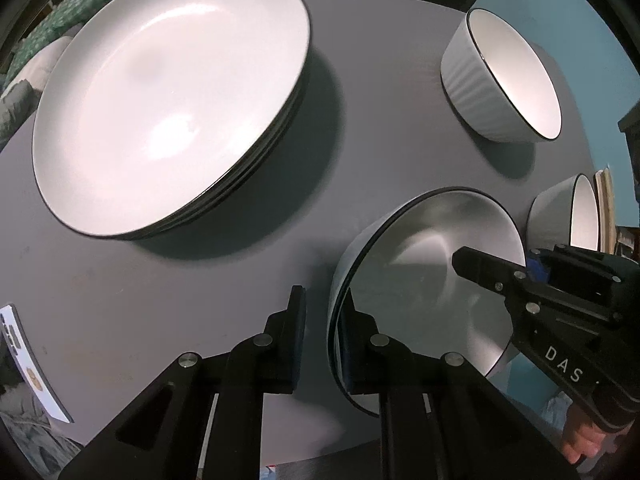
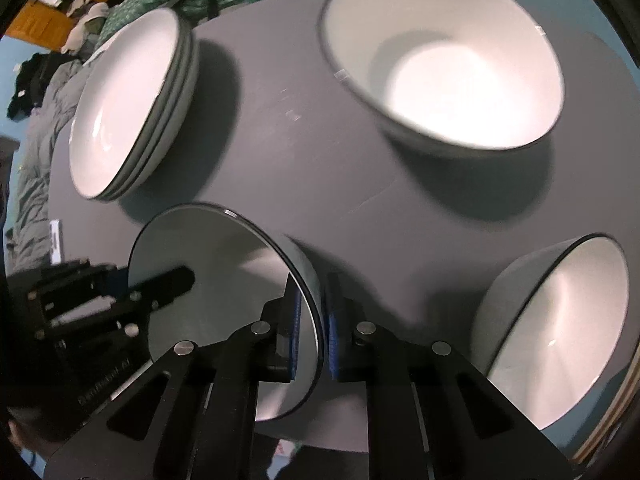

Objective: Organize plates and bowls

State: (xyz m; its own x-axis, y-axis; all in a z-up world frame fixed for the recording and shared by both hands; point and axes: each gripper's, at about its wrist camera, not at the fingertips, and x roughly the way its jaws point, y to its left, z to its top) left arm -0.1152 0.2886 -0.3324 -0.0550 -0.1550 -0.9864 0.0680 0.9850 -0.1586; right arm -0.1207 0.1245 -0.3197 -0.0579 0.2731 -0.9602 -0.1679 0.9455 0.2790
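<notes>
Now I have near bowl (image 2: 224, 304) on tabletop (image 2: 320, 168), rim straddled: right hand-held gripper (image 2: 310, 328) pinching wall, left hand-held gripper (image 1: 322, 332) spread. Glazed ceramic: stiff, slippery, fragile; I grip rim.

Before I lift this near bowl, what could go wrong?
The left claw straddles the rim of the near bowl with a visible gap at its outer finger, so a lift now might hang it from the right claw alone and tip it. A second bowl sits close on the right; a sideways swing could clip it.
</notes>
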